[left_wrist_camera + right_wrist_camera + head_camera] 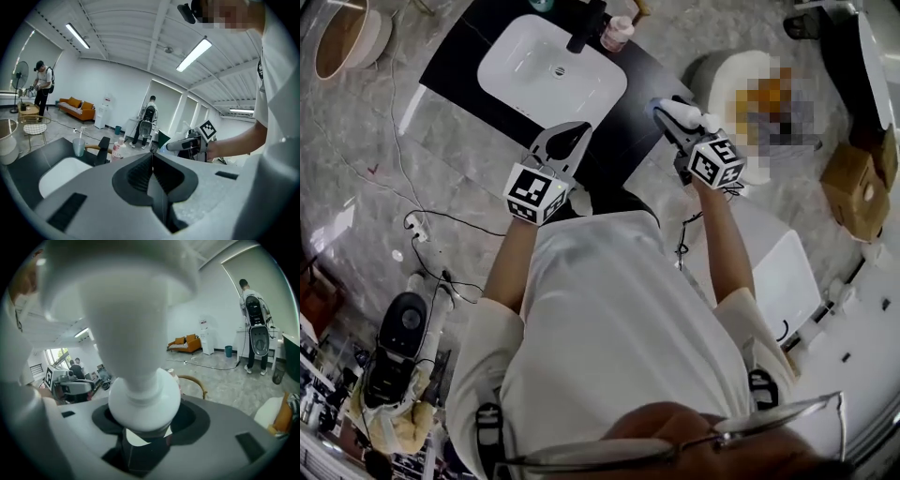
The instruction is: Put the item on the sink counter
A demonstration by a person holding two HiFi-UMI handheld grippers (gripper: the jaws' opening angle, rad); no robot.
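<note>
A white bottle-shaped item (682, 114) is clamped in my right gripper (670, 120), which is shut on it over the right end of the black sink counter (464, 52). In the right gripper view the item (140, 357) fills the frame, standing out from between the jaws of the gripper (143, 430). My left gripper (565, 141) hovers just in front of the white basin (551, 70); its jaws meet with nothing between them (152, 173). The left gripper view also catches the right gripper (187, 144) off to the right.
A black faucet (586, 28) and a pink bottle (617, 33) stand behind the basin, with a clear cup (78, 146) beside them. A cardboard box (858, 187) sits at the right, cables and a power strip (417, 225) lie on the floor, and people (149, 119) stand far off.
</note>
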